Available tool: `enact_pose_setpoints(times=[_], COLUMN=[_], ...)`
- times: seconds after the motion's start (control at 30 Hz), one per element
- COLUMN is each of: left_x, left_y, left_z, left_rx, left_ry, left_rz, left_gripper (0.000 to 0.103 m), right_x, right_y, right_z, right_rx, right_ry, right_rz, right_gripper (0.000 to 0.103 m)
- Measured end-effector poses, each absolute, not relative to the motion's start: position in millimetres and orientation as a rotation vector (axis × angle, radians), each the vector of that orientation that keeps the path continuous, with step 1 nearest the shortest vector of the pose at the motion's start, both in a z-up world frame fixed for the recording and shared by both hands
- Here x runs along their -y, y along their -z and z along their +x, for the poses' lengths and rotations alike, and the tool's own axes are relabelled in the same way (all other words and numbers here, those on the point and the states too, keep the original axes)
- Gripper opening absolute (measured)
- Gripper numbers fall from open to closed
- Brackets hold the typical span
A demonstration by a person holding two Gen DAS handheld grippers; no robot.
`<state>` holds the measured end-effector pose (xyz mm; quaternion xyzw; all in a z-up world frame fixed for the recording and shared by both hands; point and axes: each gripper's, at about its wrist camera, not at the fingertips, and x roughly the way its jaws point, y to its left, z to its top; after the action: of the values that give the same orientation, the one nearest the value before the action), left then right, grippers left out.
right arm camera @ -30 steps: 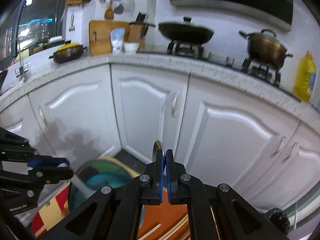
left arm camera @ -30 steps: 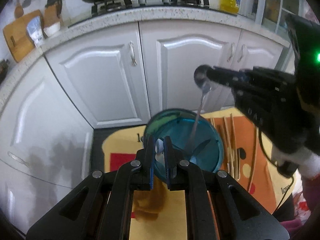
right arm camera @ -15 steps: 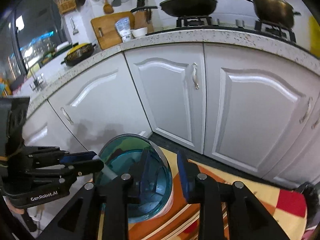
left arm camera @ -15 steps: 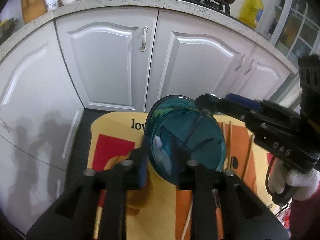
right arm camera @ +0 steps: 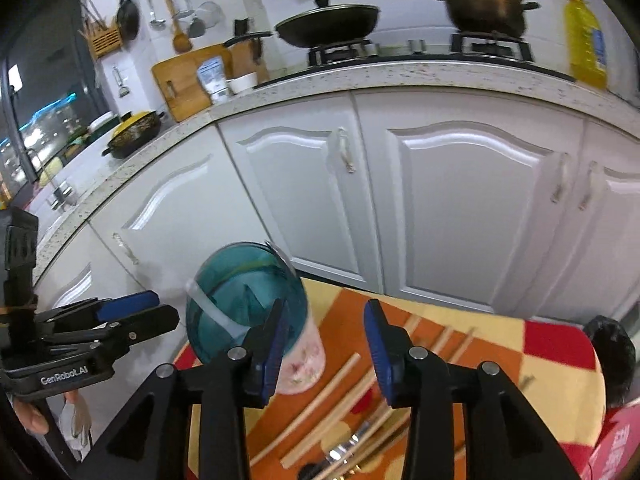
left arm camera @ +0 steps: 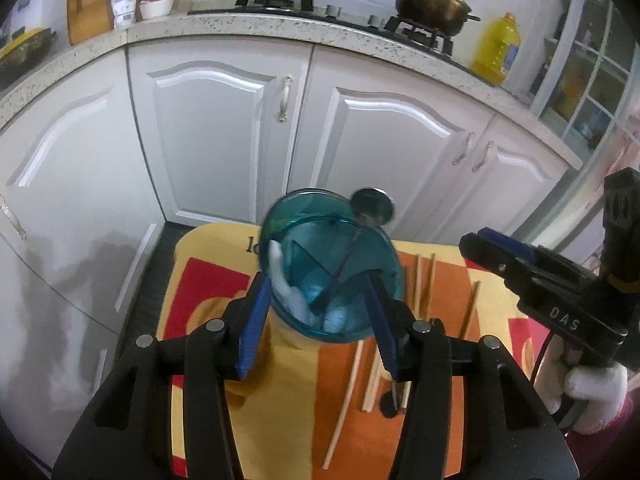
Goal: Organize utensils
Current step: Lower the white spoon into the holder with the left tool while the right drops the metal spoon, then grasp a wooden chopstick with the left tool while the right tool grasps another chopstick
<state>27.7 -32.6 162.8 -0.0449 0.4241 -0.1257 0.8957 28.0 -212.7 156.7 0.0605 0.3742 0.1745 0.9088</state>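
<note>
A teal utensil holder [left arm camera: 328,264] stands on a small table with a red, orange and yellow cloth [left arm camera: 280,420]. A metal spoon [left arm camera: 370,204] leans in it, bowl up over the far rim, beside a white plastic utensil [left arm camera: 286,288]. My left gripper [left arm camera: 314,320] is open, its fingers either side of the holder's near rim, not gripping it. My right gripper [right arm camera: 326,344] is open and empty, just right of the holder [right arm camera: 244,292], above loose wooden chopsticks [right arm camera: 320,396]. The chopsticks also show in the left wrist view [left arm camera: 424,276].
White kitchen cabinets [left arm camera: 224,132] stand close behind the table. The counter above carries a wok [right arm camera: 328,24], a pot [right arm camera: 484,4], a yellow oil bottle [right arm camera: 584,40] and a cutting board [right arm camera: 184,80]. A metal utensil [right arm camera: 340,450] lies among the chopsticks.
My right gripper opened and let go of the spoon, which now stands in the holder. My left gripper opened and released the holder's rim. Both grippers pulled back a little.
</note>
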Motion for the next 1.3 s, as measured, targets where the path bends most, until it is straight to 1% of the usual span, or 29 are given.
enact_pose_setpoints(times=[0.2,0.33,0.67,0.8,0.97,1.23,1.3], left_x=[54,67,80,80,78,81,79], left_y=[-163,-159,-148,-144,-124,-77,-62], left_z=[16,9,0,-5,-13,-25,-25], left_rx=[-0.843,-0.835,-0.821,-0.822,-0.86,-0.925,-0.949], left_ry=[0.267,0.276,0.261,0.285,0.34,0.331,0.323], left_rz=[-0.033,0.002,0.07,0.042,0.022,0.119,0.134], left_gripper=[0.048,0.048,0.048,0.048,0.048,0.048,0.048], right_x=[229,244,277,289,303,329,332], right_y=[-152,-148,-122,-108,-84,-36,-28], right_z=[8,-3,-20,-24,-26,-20,-19], right_rx=[-0.782,-0.791,-0.848,-0.883,-0.94,-1.05,-1.068], right_ry=[-0.303,-0.273,-0.205,-0.184,-0.165,-0.111,-0.112], right_rz=[0.122,0.134,0.15,0.165,0.203,0.288,0.311], right_gripper=[0.038,0.041,0.041,0.041,0.041,0.041,0.039])
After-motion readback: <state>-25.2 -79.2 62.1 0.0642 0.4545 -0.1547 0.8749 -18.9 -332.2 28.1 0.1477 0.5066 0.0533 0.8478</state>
